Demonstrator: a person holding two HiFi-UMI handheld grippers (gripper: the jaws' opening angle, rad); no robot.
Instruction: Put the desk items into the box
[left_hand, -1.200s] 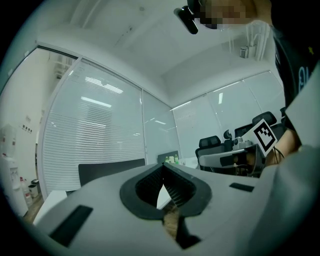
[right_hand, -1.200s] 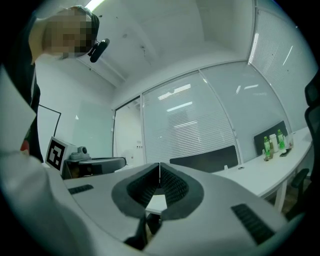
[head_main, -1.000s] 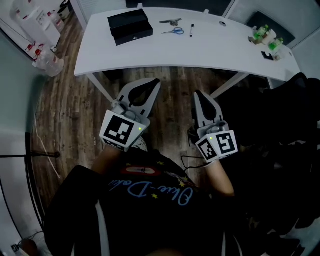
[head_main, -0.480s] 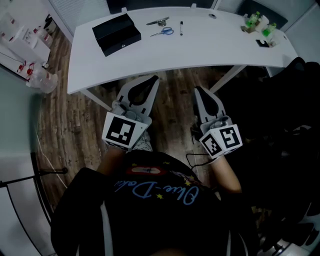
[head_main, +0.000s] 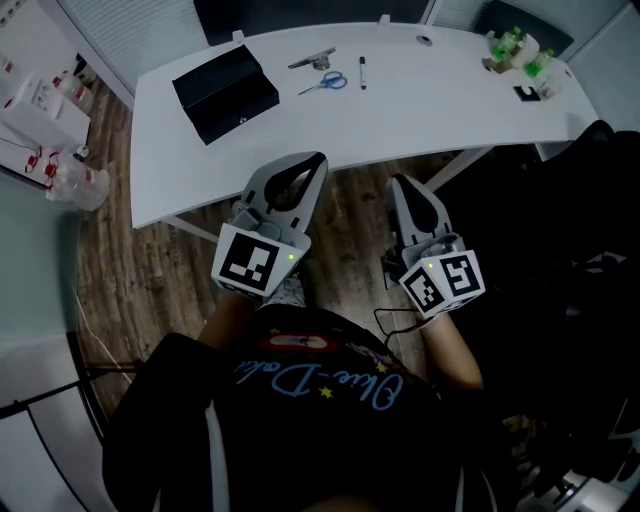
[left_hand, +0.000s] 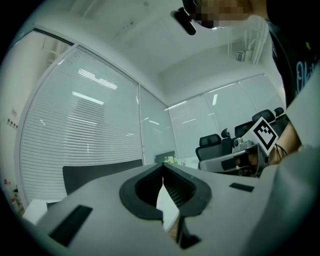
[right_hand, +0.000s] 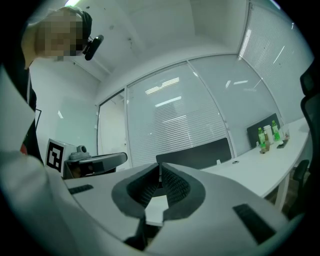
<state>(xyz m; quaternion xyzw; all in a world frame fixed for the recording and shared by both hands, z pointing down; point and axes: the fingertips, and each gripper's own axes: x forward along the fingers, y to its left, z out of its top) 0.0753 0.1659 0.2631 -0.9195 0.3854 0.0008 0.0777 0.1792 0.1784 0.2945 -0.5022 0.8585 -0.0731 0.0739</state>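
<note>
Box (head_main: 225, 93), black and oblong, is sitting on the left part of the white desk (head_main: 420, 105). Its long axis is running from lower left to upper right in the head view, roughly in line with the desk's far edge, and one long side wall is facing the person. To its right, three items are lying in a loose group, well apart from both grippers: a slim metal piece (head_main: 312, 60), slanting parallel to the box; scissors (head_main: 323, 82), blue handles to the right and blades pointing left toward the box; and a marker (head_main: 362, 72), its long axis pointing away from the person. Bottles (head_main: 515, 50) with green on them are standing at the desk's far right end. Left gripper (head_main: 318, 158) is pointing toward the desk, its tip overlapping the near edge in the head view, jaws closed tip to tip with nothing between them. Right gripper (head_main: 397, 181) is pointing likewise beside it, just short of that edge, jaws also pressed together and empty
</note>
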